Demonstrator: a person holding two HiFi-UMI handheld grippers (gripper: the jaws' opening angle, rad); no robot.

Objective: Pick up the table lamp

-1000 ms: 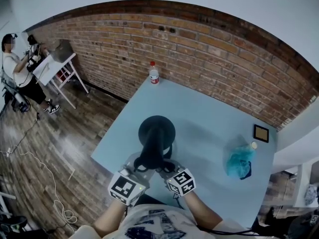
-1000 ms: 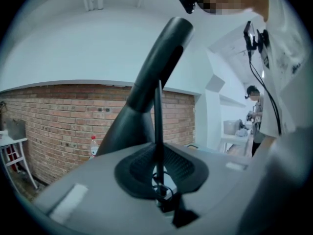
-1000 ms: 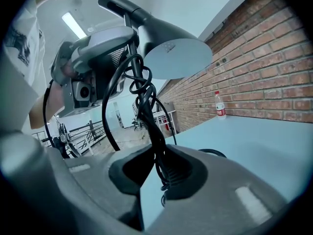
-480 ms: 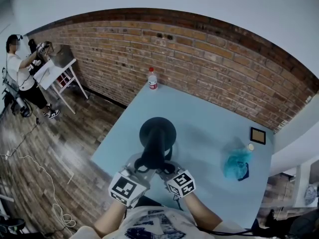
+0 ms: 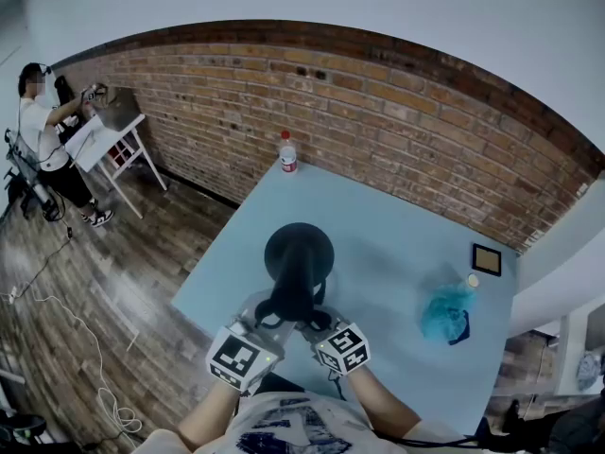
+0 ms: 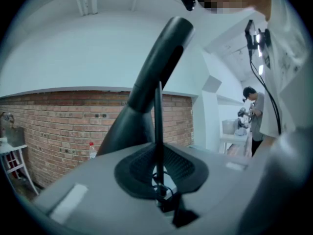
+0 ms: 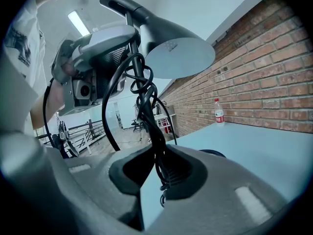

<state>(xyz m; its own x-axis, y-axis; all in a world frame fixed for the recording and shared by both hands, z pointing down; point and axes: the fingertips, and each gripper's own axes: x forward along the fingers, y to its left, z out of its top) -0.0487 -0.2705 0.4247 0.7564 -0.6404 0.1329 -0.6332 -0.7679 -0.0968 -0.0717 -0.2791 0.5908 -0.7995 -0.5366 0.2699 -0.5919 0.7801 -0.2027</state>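
The left gripper stays clamped on the thin stem of the table lamp. The right gripper grips that stem and its coiled cord, unchanged from a second ago. The lamp rises just ahead of both, over the blue table.

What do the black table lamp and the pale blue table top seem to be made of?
Black table lamp, flared round body: painted metal or hard plastic, smooth with a soft sheen; the look leaves it open. Pale blue table top: probably laminate or painted board, matte, one even colour without grain.
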